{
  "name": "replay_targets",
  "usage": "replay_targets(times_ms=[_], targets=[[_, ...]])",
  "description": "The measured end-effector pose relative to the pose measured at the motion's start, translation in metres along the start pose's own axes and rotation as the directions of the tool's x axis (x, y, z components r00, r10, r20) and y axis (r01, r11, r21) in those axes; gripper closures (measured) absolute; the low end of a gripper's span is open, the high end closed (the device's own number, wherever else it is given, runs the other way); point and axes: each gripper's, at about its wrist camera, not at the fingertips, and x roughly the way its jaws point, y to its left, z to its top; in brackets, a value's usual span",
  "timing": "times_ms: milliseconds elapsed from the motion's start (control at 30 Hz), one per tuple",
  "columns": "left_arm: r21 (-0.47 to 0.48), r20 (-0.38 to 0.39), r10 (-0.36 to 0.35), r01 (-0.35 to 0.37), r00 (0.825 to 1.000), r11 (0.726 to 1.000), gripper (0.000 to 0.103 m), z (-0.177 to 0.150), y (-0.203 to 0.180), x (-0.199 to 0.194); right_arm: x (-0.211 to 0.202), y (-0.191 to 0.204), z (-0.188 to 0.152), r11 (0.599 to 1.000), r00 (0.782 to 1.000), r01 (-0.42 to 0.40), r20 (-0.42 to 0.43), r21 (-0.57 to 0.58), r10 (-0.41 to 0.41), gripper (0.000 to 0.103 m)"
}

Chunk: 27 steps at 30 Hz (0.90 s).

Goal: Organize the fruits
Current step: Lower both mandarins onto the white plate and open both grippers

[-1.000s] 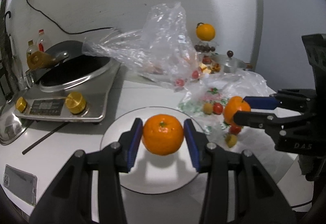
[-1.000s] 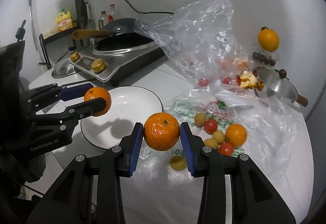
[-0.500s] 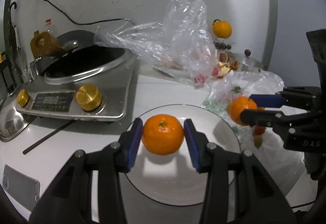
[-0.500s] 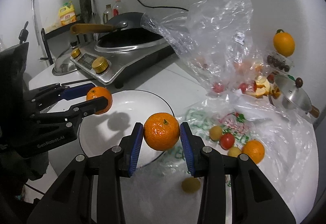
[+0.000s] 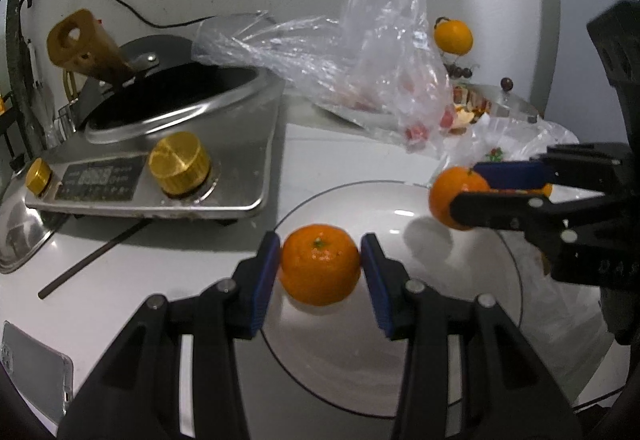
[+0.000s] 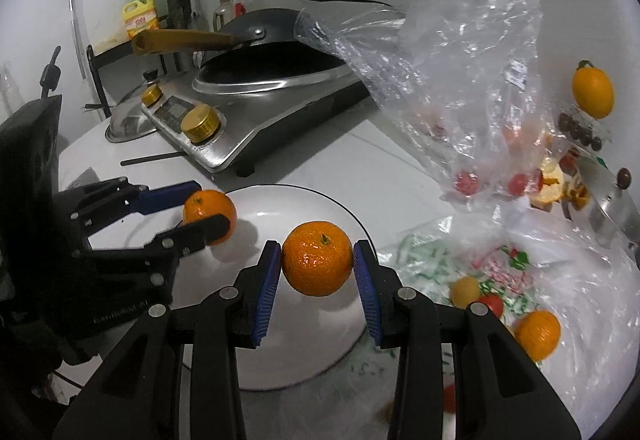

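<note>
Two mandarins are in the air over the white plate (image 5: 400, 380), one in each gripper. The left gripper (image 5: 320, 268) pinches its mandarin (image 5: 320, 264) between the blue pads (image 5: 264, 280), stem scar up, above the plate's rim at about nine o'clock. The right gripper (image 6: 318, 266) is clamped the same way on the second mandarin (image 6: 318, 264), which hangs over the plate's three o'clock side, near the patterned plastic bag (image 6: 500, 272). The plate itself is bare — no fruit set down on it yet.

More fruit lies on that bag at the plate's three to four o'clock: another orange (image 6: 538, 334), a red tomato (image 6: 490, 306) and a small yellow fruit (image 6: 464, 290). The induction cooker (image 5: 168, 176) stands off at eleven o'clock.

By my judgement these mandarins are light and springy, with loose, dimpled skin that gives under pressure; a hard squeeze would bruise or split them. The hold across the widest girth, as both pads have it now, looks the safest — off the equator the round fruit would tend to squirt out. Being round, each may roll once released, so it likely wants lowering right down to the plate's shallow middle.
</note>
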Motion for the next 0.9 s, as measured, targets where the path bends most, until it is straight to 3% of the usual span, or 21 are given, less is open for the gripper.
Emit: replay_targets(times_ms=[367, 900], targets=[[-0.038, -0.064, -0.018, 0.015, 0.998, 0.999, 0.059, -0.006, 0.006, 0.013, 0.032, 0.004, 0.014, 0.999, 0.999, -0.046, -0.025, 0.007, 0.046, 0.063], [-0.067, -0.085, -0.052, 0.046, 0.995, 0.997, 0.055, -0.010, 0.011, 0.018, 0.073, 0.013, 0.023, 0.992, 0.988, -0.113, -0.097, 0.064, 0.119, 0.063]])
